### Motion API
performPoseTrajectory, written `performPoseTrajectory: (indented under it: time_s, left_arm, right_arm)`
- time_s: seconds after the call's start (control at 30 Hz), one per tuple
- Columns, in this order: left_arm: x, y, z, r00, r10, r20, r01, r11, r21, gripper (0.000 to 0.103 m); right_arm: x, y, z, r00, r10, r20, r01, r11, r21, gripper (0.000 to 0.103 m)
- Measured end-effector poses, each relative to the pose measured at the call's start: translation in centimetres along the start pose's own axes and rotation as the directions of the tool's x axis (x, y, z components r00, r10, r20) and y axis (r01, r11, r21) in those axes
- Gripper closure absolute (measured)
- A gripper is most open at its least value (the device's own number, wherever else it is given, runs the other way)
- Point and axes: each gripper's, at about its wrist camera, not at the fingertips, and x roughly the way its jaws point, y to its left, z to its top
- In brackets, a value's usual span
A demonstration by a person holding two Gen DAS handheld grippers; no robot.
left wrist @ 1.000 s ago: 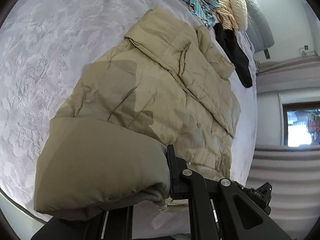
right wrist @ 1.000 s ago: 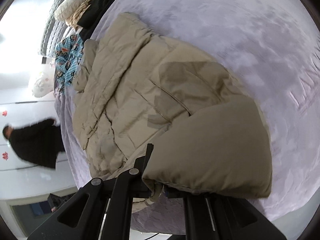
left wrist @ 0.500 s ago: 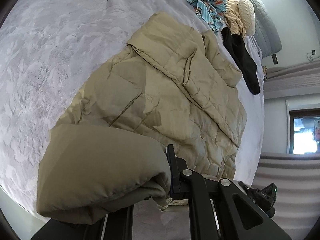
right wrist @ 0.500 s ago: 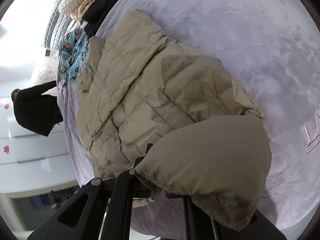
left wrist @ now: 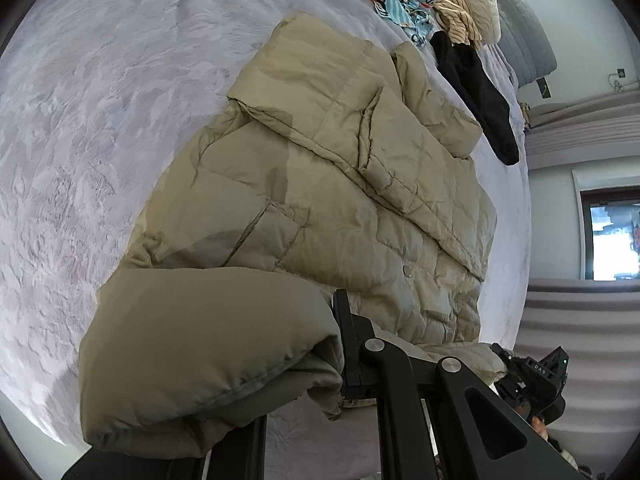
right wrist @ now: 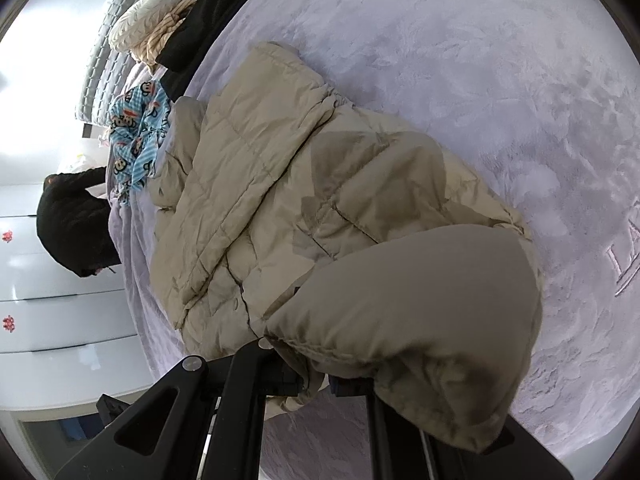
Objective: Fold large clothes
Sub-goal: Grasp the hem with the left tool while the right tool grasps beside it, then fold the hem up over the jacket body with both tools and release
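"DAS" — small white letters on black device [left wrist: 536,376]

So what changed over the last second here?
Both grippers, left and right, carried the jacket's lifted edge forward over its body; in the right wrist view the raised fold now covers more of it. Nothing was released. The jacket's far part, the clothes pile and the bed look unchanged.
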Motion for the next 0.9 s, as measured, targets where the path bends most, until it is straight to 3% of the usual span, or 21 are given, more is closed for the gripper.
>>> performPoseTrajectory:
  time_s: [0.27, 0.53, 0.73, 0.9]
  left_arm:
    - [-0.3, -0.8, 1.3, 1.0, -0.011, 0.011, 0.011, 1.0, 0.013, 0.09]
    - [-1.1, -2.5, 3.6, 0.997, -0.046, 0.07, 0.044, 0.999, 0.032, 0.09]
    - [-1.7, -3.9, 6.3, 0.99, -0.083, 0.116, 0.079, 0.996, 0.041, 0.09]
    - [-2.2, -6.2, 10.1, 0.979, -0.085, 0.186, 0.068, 0.993, 0.098, 0.09]
  right_arm:
    - [0.0, 0.9, 1.0, 1.0, -0.012, 0.015, 0.012, 1.0, -0.009, 0.094]
    - [-0.2, 3.1, 2.8, 0.999, -0.011, 0.037, 0.013, 0.998, -0.062, 0.094]
    - [-0.3, 5.6, 5.1, 0.998, 0.006, 0.057, 0.0, 0.993, -0.116, 0.094]
    - [0.0, 9.5, 8.5, 0.996, 0.035, 0.087, -0.017, 0.981, -0.194, 0.094]
